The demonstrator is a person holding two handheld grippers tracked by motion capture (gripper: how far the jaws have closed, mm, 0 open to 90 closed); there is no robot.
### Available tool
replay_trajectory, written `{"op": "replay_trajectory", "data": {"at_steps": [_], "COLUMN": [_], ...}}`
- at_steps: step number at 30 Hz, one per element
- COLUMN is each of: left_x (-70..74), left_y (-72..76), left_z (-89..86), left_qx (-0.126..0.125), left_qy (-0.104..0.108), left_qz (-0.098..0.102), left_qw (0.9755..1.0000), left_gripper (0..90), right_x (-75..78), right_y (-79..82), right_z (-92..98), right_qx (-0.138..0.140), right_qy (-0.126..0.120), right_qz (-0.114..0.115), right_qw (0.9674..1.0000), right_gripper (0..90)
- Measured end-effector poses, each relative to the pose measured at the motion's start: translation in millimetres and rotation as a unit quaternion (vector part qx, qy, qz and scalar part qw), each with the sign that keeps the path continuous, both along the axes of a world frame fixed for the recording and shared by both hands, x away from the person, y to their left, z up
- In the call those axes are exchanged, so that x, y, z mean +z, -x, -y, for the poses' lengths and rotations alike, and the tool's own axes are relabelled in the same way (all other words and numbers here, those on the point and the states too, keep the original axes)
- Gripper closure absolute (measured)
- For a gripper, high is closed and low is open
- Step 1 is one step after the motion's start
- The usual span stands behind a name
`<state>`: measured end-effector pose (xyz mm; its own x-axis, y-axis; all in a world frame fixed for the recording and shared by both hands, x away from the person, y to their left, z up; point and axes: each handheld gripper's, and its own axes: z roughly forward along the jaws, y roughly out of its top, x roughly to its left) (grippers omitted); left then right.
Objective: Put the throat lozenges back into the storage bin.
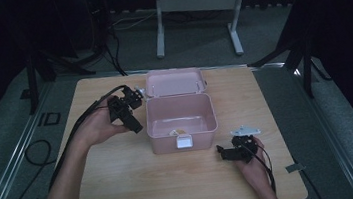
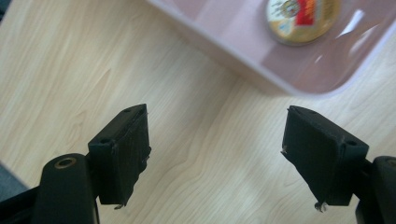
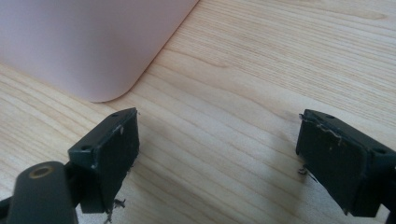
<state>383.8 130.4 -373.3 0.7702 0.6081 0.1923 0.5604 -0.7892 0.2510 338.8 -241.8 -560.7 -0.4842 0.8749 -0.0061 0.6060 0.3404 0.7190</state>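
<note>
Both jaws gaping, empty. Left hand-held gripper (image 1: 126,110) hovering beside pink box (image 1: 181,121), lid up, likely eyeing round tin (image 2: 301,18) ahead; right hand-held gripper (image 1: 235,150) idling near box corner.

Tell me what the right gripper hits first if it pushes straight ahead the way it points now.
Probably the pink box. The right gripper is open with bare table ahead; the box's rounded corner sits slightly off-centre, so it might just graze it.

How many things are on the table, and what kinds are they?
Pink box, lid open: 1
Round gold and red thing inside the box: 1
Black grippers, left gripper and right gripper, each held in a hand, both open: 2
Total: 4
</note>
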Motion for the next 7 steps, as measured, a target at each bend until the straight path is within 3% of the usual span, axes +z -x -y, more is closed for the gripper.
{"op": "replay_trajectory", "data": {"at_steps": [7], "left_x": [-4.0], "left_y": [5.1], "left_z": [-19.6], "left_qx": [0.023], "left_qy": [-0.027], "left_qz": [0.013], "left_qw": [0.9993], "left_gripper": [23.6], "right_x": [0.0], "right_y": [0.0], "right_z": [0.0], "right_qx": [0.000], "right_qy": [0.000], "right_qz": [0.000], "right_qw": [1.0000], "right_gripper": [13.0]}}
